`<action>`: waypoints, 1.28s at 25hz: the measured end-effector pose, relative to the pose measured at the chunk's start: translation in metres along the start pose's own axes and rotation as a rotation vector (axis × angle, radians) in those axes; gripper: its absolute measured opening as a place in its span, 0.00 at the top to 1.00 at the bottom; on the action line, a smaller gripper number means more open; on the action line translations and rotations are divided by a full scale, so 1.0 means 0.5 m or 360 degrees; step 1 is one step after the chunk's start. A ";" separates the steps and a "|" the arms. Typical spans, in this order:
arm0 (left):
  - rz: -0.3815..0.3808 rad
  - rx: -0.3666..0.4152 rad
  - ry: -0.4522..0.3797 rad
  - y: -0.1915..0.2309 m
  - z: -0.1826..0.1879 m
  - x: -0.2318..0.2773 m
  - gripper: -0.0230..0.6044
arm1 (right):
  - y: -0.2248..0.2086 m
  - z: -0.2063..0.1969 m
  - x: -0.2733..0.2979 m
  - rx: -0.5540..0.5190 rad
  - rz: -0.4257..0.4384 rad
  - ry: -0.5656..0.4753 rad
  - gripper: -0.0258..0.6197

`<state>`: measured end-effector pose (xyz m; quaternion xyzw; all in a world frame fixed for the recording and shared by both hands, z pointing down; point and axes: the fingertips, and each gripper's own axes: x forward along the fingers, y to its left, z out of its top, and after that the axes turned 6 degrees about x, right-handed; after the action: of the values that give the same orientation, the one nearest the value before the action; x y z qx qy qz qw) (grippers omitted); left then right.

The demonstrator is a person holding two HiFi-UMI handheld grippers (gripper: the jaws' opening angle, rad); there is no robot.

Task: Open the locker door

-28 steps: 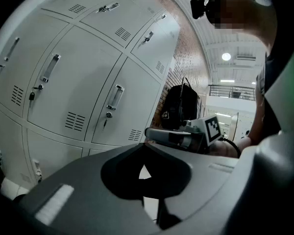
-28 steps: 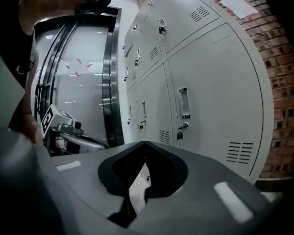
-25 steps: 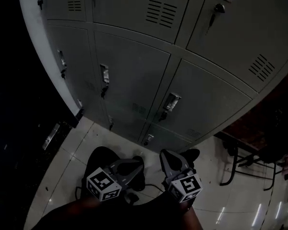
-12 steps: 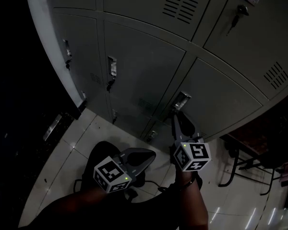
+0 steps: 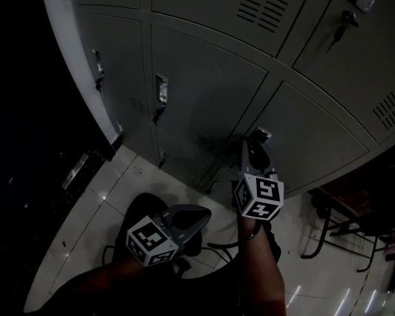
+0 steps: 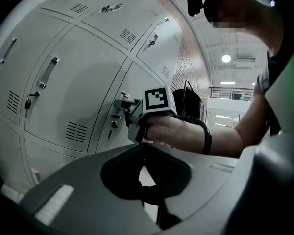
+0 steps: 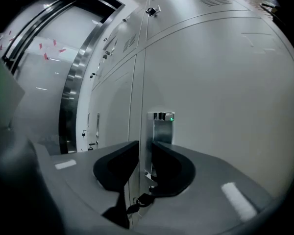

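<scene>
A bank of grey lockers (image 5: pixel 204 84) fills the head view. My right gripper (image 5: pixel 255 147) is raised against the metal handle (image 5: pixel 259 135) of a lower locker door (image 5: pixel 309 150). In the right gripper view its jaws (image 7: pixel 145 146) stand a narrow gap apart, open, with the handle plate (image 7: pixel 160 127) showing just beyond and between the tips, and a key (image 7: pixel 141 199) hanging below. The left gripper view shows that gripper (image 6: pixel 130 115) at the same handle (image 6: pixel 118 103). My left gripper (image 5: pixel 204 214) hangs low over the floor with its tips together, shut and empty (image 6: pixel 139 153).
Neighbouring locker doors carry their own handles (image 5: pixel 161 89) and keys (image 5: pixel 344 20). A dark metal chair frame (image 5: pixel 326 226) stands on the tiled floor (image 5: pixel 112 196) at the right. A steel door frame (image 7: pixel 71 97) runs past the lockers' far end.
My right gripper has risen from near the floor up to the locker handle. The left gripper stayed low and shifted slightly right. The view has tilted towards the lockers.
</scene>
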<state>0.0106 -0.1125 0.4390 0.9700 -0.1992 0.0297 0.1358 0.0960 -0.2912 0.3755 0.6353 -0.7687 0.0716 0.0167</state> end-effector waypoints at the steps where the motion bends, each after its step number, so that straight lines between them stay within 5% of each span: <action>1: 0.0003 -0.0002 -0.0002 0.001 0.000 -0.002 0.94 | 0.000 0.000 0.002 0.0001 -0.0013 -0.0006 0.83; 10: 0.0019 -0.0037 0.0011 0.000 -0.018 -0.023 0.94 | 0.030 -0.007 -0.034 0.0013 0.0202 -0.0003 0.83; 23: -0.0027 -0.0015 0.0031 -0.048 -0.026 -0.032 0.94 | 0.093 -0.039 -0.262 0.0171 0.0818 0.0016 0.88; 32: -0.0094 0.0030 0.0057 -0.104 -0.026 -0.030 0.94 | 0.073 -0.057 -0.425 0.0083 0.1147 0.0026 0.87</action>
<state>0.0175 -0.0575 0.4366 0.9761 -0.1676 0.0451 0.1309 0.0993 -0.0737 0.3758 0.3233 -0.9411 0.0976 -0.0198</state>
